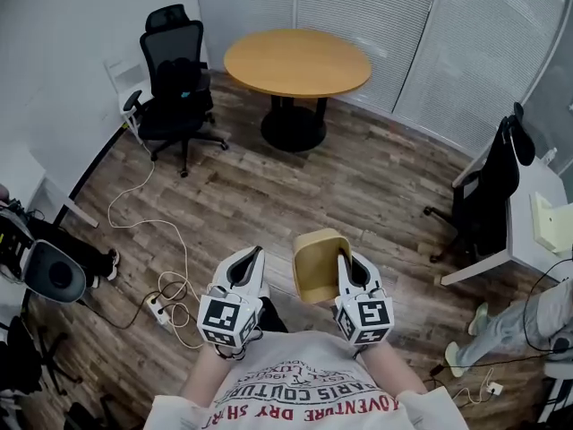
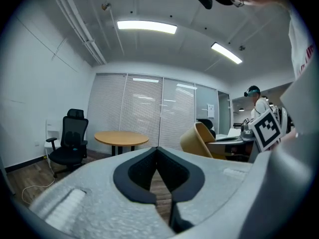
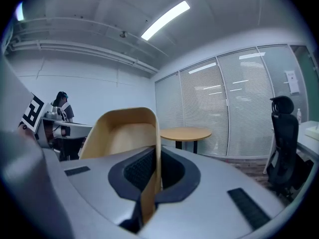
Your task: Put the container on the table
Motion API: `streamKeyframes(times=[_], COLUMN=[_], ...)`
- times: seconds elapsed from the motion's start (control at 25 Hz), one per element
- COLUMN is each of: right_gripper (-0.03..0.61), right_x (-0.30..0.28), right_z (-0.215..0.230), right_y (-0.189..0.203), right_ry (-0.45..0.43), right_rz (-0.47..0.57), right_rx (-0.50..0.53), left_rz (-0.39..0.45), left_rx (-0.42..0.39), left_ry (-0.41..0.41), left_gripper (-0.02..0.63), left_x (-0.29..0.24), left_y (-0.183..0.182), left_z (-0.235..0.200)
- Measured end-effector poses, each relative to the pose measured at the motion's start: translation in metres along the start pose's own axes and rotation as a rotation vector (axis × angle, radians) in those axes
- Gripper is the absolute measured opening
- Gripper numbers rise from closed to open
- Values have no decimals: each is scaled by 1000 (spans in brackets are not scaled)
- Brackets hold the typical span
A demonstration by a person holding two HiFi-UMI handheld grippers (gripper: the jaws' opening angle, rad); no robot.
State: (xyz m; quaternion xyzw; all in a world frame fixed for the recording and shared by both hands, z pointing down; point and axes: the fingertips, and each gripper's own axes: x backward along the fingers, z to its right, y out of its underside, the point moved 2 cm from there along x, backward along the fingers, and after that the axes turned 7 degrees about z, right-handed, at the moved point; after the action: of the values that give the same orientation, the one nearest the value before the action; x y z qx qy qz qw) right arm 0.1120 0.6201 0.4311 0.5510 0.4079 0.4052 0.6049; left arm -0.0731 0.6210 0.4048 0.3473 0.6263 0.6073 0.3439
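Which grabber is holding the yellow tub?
The right gripper: its jaws pinch the tan container by its wall. The left gripper beside it is shut on nothing.

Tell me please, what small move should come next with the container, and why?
Probably carry the container forward toward the round table, holding the right gripper shut. Its jaws clamp one wall of the container, which hangs above the wood floor, and the table stands far across the room. The left gripper is shut and empty.

floor (image 1: 358, 186) wood-plank | blinds (image 1: 358, 7) white (closed) | black office chair (image 1: 175, 70) | ceiling strip lights (image 2: 147, 27)
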Motion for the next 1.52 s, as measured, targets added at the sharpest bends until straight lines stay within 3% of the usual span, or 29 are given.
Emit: streamKeyframes(times=[0.48, 1.12, 1.52], right_gripper=[11, 11, 11], right_x=[-70, -272, -353], right_z=[-6, -28, -34], right_y=[10, -2, 5], right_ry=[-4, 36, -2], right_rz=[-35, -95, -147], right_rx=[-30, -42, -87], left_rz=[-25, -22, -53], left_rx=[30, 69, 85], left_ry=[-18, -2, -75], left_gripper=[-3, -3, -3], left_x=[-37, -151, -187], left_y=[10, -4, 2], left_z=[-60, -240, -309])
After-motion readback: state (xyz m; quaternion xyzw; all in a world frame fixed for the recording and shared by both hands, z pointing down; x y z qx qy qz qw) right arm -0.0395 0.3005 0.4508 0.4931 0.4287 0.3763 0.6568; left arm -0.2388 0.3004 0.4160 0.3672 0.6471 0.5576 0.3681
